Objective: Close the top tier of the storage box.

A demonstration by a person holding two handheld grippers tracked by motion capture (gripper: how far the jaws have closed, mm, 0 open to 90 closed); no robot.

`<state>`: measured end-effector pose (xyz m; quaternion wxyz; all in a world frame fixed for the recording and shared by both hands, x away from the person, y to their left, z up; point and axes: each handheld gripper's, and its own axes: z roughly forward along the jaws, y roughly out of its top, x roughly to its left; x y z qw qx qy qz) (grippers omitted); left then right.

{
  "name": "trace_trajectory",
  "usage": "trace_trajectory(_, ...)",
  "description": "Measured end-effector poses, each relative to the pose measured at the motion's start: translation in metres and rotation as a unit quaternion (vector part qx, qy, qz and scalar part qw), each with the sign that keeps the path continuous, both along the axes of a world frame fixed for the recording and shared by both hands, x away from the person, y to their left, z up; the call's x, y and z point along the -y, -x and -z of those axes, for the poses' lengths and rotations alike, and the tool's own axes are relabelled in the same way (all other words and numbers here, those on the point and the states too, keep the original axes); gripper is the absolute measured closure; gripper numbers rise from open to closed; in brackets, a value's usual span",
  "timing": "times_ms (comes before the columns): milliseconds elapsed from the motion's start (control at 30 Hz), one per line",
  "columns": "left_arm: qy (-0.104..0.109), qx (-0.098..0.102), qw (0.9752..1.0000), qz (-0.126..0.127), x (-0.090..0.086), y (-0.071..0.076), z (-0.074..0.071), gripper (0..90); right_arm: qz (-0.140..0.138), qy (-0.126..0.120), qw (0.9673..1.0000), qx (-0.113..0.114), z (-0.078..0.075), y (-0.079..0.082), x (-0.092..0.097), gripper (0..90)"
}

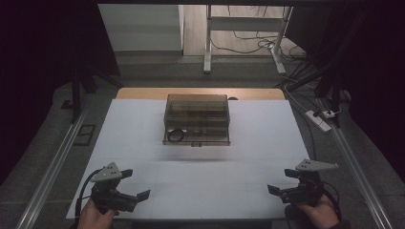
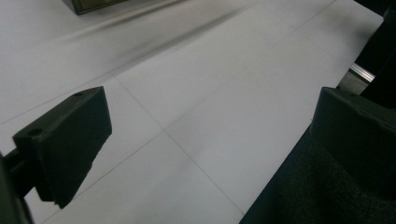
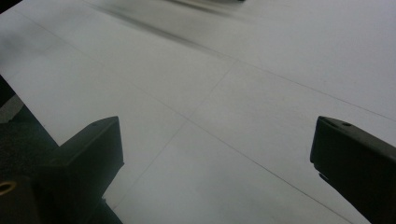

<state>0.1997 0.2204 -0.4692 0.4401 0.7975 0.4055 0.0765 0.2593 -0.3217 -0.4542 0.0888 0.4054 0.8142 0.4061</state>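
A smoky, see-through plastic drawer box stands at the far middle of the white table, with a dark ring and small parts visible in its bottom drawer. My left gripper hovers low at the near left corner, held by a hand, its jaws open and empty. My right gripper is at the near right corner, likewise open with nothing between its jaws. In the left gripper view the gripper spans bare table, with a corner of the box at the top. The right gripper view shows that gripper wide apart over bare table.
Metal rails run along both sides of the table. A power strip and cables lie on the floor at the right. A table frame stands beyond the far edge. The near half of the white table lies between the grippers and the box.
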Motion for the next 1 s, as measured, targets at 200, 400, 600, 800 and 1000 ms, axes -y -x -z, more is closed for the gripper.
trace_trajectory(200,0.001,0.004,1.0,0.009,0.009,-0.004,0.002,0.0,-0.001,0.001,1.0,0.0,0.0,0.0,0.0,2.6)
trace_trajectory(400,0.005,0.008,0.9999,0.012,0.015,-0.008,0.004,0.0,-0.001,0.0,1.0,0.0,0.0,0.0,0.0,2.6)
trace_trajectory(600,0.003,0.005,0.9998,0.019,0.023,-0.014,0.007,0.0,-0.002,0.001,1.0,-0.002,0.0,0.0,0.0,2.6)
trace_trajectory(800,-0.004,0.004,0.9998,0.018,0.032,-0.021,0.007,0.0,-0.003,0.001,1.0,-0.003,0.0,0.0,0.0,2.6)
trace_trajectory(1000,-0.015,0.008,0.9995,0.026,0.042,-0.029,0.008,0.0,-0.003,0.0,1.0,-0.003,0.0,0.0,0.0,2.6)
